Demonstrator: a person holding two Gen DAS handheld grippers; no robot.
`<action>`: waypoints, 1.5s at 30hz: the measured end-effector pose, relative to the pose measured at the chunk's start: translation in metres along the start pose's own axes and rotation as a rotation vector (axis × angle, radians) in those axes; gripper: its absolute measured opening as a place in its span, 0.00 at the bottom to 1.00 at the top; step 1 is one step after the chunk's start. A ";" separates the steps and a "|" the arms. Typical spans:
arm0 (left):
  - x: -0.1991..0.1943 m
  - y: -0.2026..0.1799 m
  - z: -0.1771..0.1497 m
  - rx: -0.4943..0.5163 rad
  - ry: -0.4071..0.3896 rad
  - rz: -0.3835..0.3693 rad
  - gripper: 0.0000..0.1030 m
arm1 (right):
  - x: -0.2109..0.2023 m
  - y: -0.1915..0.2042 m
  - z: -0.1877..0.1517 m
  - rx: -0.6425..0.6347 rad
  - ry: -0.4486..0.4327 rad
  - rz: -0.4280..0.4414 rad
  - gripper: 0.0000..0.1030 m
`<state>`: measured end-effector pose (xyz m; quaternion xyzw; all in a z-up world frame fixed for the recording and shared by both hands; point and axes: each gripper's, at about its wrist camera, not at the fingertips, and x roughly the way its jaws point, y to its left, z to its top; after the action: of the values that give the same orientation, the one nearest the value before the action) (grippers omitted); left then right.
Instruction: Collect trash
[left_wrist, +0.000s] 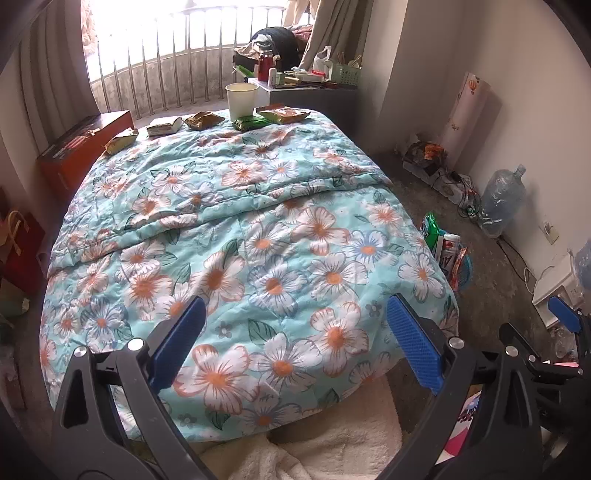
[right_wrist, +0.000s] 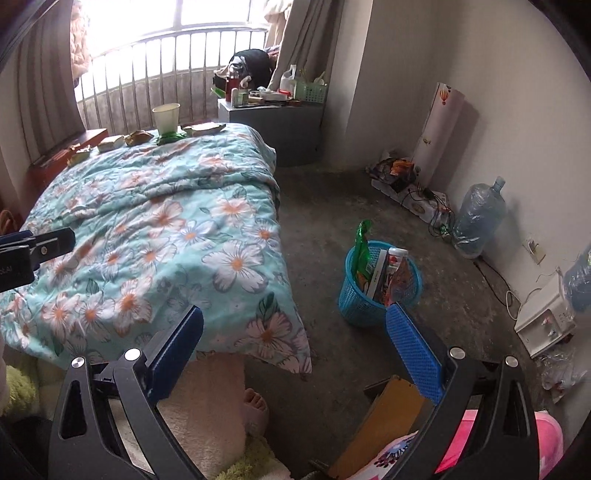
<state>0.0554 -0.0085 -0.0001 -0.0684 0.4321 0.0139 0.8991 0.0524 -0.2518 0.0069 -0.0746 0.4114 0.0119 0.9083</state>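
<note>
Several snack wrappers lie along the far edge of the floral quilt (left_wrist: 258, 206): a yellow one (left_wrist: 121, 140), a pale one (left_wrist: 164, 126), a gold one (left_wrist: 202, 120), a green one (left_wrist: 253, 122) and an orange one (left_wrist: 282, 115). A white paper cup (left_wrist: 241, 99) stands among them, also in the right wrist view (right_wrist: 166, 117). A blue basket (right_wrist: 376, 291) holding wrappers stands on the floor right of the bed. My left gripper (left_wrist: 295, 328) is open and empty over the quilt's near end. My right gripper (right_wrist: 295, 338) is open and empty above the bed corner, near the basket.
A red box (left_wrist: 79, 147) sits left of the bed. A cluttered grey cabinet (right_wrist: 273, 125) stands beyond it. Cables, a power strip (right_wrist: 417, 199) and a water jug (right_wrist: 478, 218) line the right wall. A white appliance (right_wrist: 545, 325) and a wooden board (right_wrist: 384, 421) are near me.
</note>
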 end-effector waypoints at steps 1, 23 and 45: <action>0.000 0.000 0.000 -0.001 0.003 0.009 0.92 | 0.002 -0.002 -0.001 0.006 0.007 -0.001 0.94; -0.002 -0.010 0.003 0.088 0.004 0.088 0.92 | 0.009 -0.017 -0.004 0.047 0.028 -0.009 0.94; -0.003 -0.019 0.004 0.097 -0.002 0.083 0.92 | 0.008 -0.021 -0.003 0.056 0.025 0.000 0.94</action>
<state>0.0586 -0.0264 0.0066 -0.0069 0.4337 0.0304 0.9005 0.0574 -0.2732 0.0019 -0.0493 0.4229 -0.0008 0.9048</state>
